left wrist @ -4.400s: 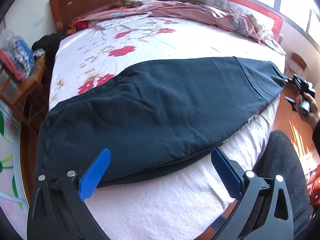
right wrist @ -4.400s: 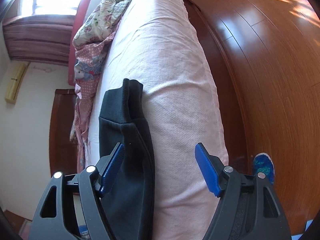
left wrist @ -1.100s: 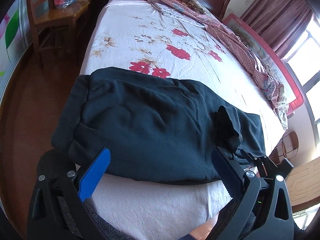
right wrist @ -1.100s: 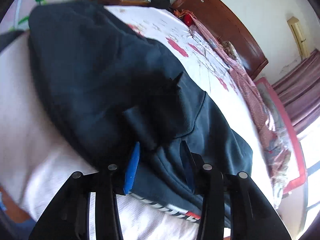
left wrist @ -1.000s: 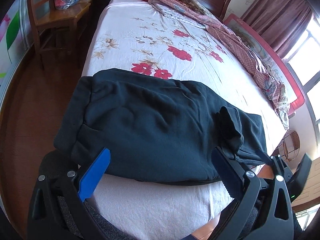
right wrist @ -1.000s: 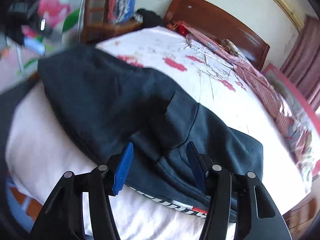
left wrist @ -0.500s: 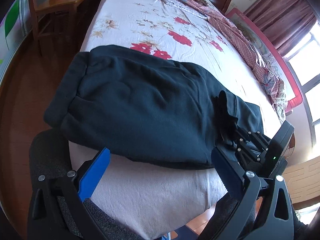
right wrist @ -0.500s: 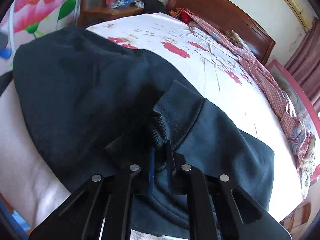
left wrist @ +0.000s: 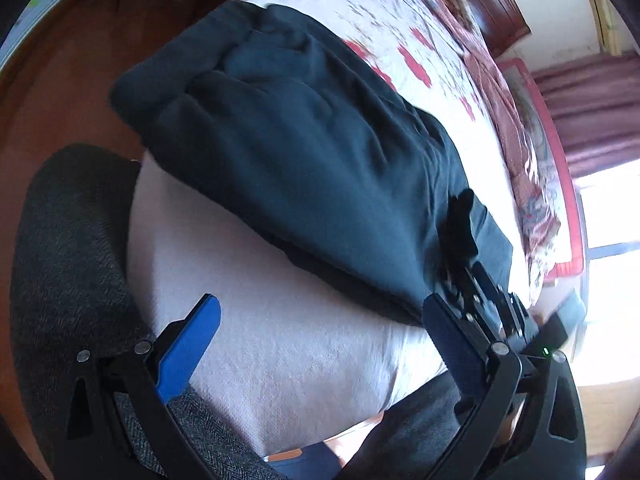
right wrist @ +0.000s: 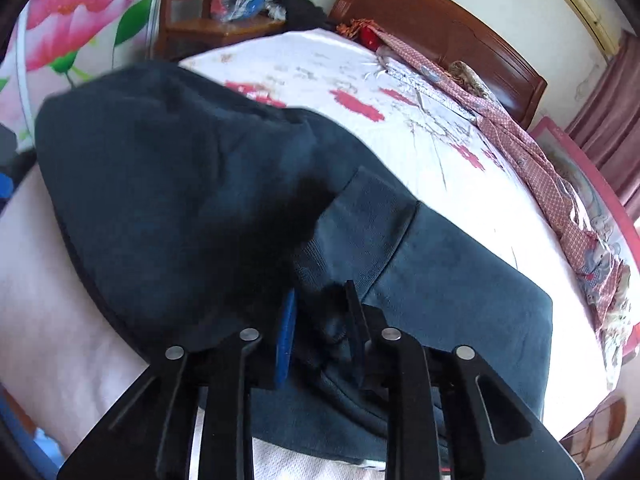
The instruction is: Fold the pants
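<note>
Dark blue-black pants [left wrist: 320, 140] lie folded lengthwise along the near edge of the bed, and fill the right wrist view [right wrist: 180, 184]. My right gripper [right wrist: 318, 320] is shut on the ribbed cuff [right wrist: 360, 216] of the pants, which is pulled back over the leg. It also shows in the left wrist view [left wrist: 472, 280], at the pants' right end. My left gripper [left wrist: 320, 332] is open and empty, off the bed's near side, below the pants.
The bed has a white sheet with red flowers [right wrist: 360, 92] and a pink mattress side [left wrist: 280, 340]. A checked quilt [right wrist: 560, 184] lies along the far side. A wooden headboard [right wrist: 440, 28] and a chair with bags [right wrist: 224, 0] stand beyond. My grey-clad leg [left wrist: 68, 260] is at the left.
My right gripper has stayed shut on the cuff and lifted it slightly. My left gripper has dropped lower and tilted, staying open.
</note>
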### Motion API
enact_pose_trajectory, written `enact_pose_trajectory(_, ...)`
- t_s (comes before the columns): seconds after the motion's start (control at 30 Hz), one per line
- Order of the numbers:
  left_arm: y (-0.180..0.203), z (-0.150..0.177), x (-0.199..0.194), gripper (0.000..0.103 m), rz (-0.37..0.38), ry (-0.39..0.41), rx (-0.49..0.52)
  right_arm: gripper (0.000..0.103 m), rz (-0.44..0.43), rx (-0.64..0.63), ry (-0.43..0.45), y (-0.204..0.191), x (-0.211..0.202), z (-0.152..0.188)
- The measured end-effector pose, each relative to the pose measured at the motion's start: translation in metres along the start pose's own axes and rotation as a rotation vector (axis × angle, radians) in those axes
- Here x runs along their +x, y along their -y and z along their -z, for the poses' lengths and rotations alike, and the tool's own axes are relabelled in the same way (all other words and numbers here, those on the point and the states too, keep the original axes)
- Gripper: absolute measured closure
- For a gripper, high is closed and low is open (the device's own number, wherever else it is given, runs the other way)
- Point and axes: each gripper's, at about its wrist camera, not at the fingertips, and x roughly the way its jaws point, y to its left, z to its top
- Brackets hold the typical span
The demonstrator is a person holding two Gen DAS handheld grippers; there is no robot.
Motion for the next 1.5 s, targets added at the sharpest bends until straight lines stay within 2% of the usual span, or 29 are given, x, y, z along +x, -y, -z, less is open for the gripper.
enact_pose_trajectory(0.07,-0.016,-0.001,-0.01,0.002,0.089,0.053,-0.105,0.053,-0.021,0.083,0.02,0.008,-0.011,-0.002)
enact_pose_trajectory(0.17,-0.039,-0.005,-0.01,0.002,0.264,0.071,-0.266,0.053,-0.06,0.16,0.008,0.014,-0.018,-0.001)
enact_pose_trajectory(0.3,-0.061,-0.01,0.003,0.002,0.418,0.067,-0.426,0.053,-0.072,0.191,-0.016,0.017,-0.016,0.002)
enact_pose_trajectory(0.47,-0.066,-0.019,0.017,0.002,0.427,0.098,-0.449,0.053,-0.078,0.18,-0.021,0.015,-0.016,0.0)
enact_pose_trajectory(0.7,-0.077,-0.025,0.03,0.002,0.497,0.15,-0.501,0.053,-0.089,0.155,-0.042,0.008,-0.011,-0.001)
enact_pose_trajectory(0.77,-0.078,-0.029,0.028,0.003,0.494,0.172,-0.492,0.053,-0.1,0.161,-0.055,0.006,-0.01,0.001)
enact_pose_trajectory(0.83,-0.078,-0.031,0.028,0.025,0.474,0.19,-0.468,0.053,-0.113,0.172,-0.066,0.005,-0.011,0.005)
enact_pose_trajectory(0.9,-0.084,-0.035,0.033,0.074,0.444,0.169,-0.469,0.053,-0.117,0.179,-0.076,0.005,-0.013,0.009)
enact_pose_trajectory(0.97,-0.091,-0.03,0.035,0.083,0.435,0.168,-0.5,0.053,-0.126,0.196,-0.082,0.006,-0.015,0.015)
enact_pose_trajectory(1.0,-0.091,-0.028,0.032,0.085,0.429,0.178,-0.496,0.053,-0.126,0.21,-0.085,0.008,-0.017,0.018)
enact_pose_trajectory(1.1,-0.08,-0.031,0.017,0.087,0.395,0.202,-0.44,0.053,-0.12,0.265,-0.092,0.016,-0.024,0.028)
enact_pose_trajectory(1.17,-0.062,-0.035,0.004,0.088,0.369,0.234,-0.351,0.053,-0.112,0.31,-0.09,0.023,-0.03,0.037)
enact_pose_trajectory(1.27,-0.025,-0.04,-0.019,0.088,0.367,0.273,-0.24,0.053,-0.095,0.388,-0.091,0.037,-0.04,0.053)
enact_pose_trajectory(1.4,0.05,-0.05,-0.044,0.088,0.323,0.326,0.008,0.053,-0.062,0.514,-0.083,0.062,-0.055,0.075)
enact_pose_trajectory(1.43,0.078,-0.05,-0.05,0.088,0.295,0.341,0.104,0.053,-0.053,0.547,-0.076,0.07,-0.059,0.08)
enact_pose_trajectory(1.5,0.126,-0.045,-0.056,0.088,0.289,0.358,0.273,0.053,-0.029,0.609,-0.059,0.084,-0.068,0.092)
